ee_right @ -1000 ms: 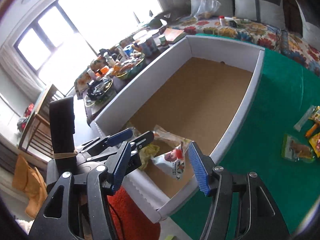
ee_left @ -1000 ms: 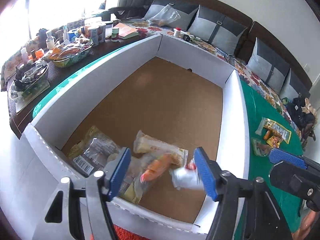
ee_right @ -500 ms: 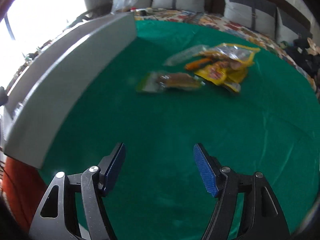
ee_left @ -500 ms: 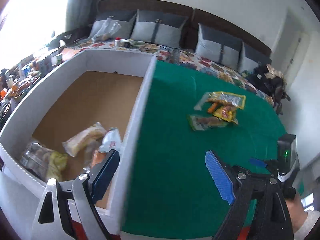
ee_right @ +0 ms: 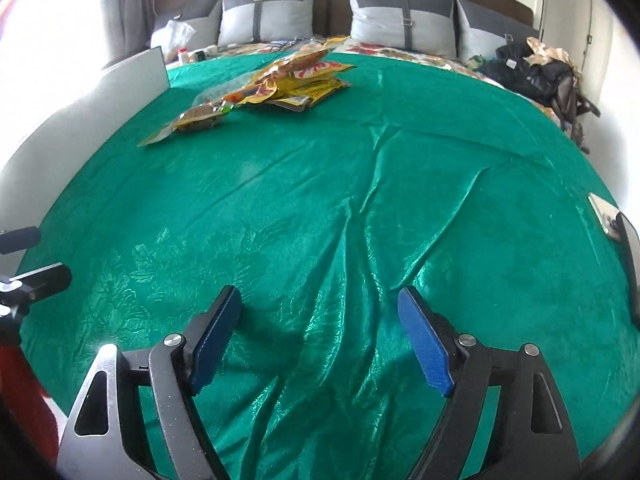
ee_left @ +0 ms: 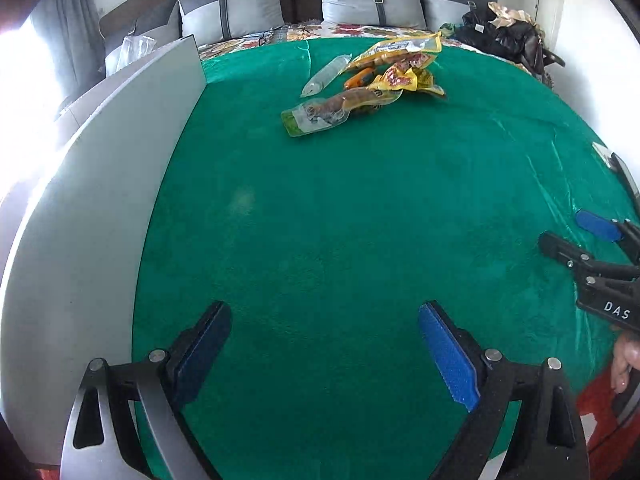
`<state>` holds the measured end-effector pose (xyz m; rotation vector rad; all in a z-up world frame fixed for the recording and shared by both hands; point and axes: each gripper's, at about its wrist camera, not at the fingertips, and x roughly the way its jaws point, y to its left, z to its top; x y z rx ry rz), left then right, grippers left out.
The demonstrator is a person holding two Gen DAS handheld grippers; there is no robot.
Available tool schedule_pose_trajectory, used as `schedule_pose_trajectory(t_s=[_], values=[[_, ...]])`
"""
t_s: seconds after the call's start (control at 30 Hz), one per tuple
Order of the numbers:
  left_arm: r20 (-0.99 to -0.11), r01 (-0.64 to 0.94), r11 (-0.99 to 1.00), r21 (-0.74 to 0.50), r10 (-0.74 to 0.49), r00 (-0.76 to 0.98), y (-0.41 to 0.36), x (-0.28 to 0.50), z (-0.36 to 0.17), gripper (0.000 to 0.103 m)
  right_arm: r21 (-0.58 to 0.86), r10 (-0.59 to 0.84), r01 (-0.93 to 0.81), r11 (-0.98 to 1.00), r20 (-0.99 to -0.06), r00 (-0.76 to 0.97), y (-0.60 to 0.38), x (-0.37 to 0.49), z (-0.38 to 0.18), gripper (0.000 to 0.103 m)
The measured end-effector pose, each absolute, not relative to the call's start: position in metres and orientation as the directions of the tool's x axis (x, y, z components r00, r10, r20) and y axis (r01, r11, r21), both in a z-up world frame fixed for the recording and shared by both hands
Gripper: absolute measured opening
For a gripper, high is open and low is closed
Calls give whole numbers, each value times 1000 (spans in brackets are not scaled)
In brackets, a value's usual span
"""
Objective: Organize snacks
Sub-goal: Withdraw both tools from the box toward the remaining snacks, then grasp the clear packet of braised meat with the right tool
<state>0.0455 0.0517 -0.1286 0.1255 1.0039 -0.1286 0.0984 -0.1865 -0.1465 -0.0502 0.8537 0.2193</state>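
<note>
A pile of snack packets (ee_left: 376, 80) lies on the green cloth (ee_left: 340, 220) at the far middle; it also shows in the right wrist view (ee_right: 272, 84). A green-edged clear packet (ee_left: 320, 114) lies nearest. The white box wall (ee_left: 108, 184) stands along the left, and shows in the right wrist view (ee_right: 80, 120). My left gripper (ee_left: 324, 344) is open and empty, low over the cloth. My right gripper (ee_right: 320, 332) is open and empty over wrinkled cloth, and its fingers (ee_left: 596, 226) show at the right edge of the left wrist view.
Grey pillows (ee_right: 264, 12) line a dark headboard at the back. A black bag (ee_right: 536, 76) lies at the far right. A flowered sheet (ee_left: 360, 32) shows beyond the cloth. A small flat object (ee_right: 604, 212) sits at the cloth's right edge.
Both grippers swung right, away from the box interior and its snacks, to face the green cloth and the snack pile. Both stayed open and empty.
</note>
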Motion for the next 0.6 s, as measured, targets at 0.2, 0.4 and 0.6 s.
schedule_pose_trajectory(t_s=[0.2,0.4,0.6], values=[[-856,179,984,27,-69,512,57,45,-135,98,44,155,-187,981,-754,638,-184,92,-151,90],[-848,181,984,0,-96,522,63,45,-141,103,55,128,-155,986,-846,518,-171,109,-144,91],[-843,202,979,0,-109,527,64,45,-142,103,230,292,-194,954,-866,405,-138,161,-118,87]])
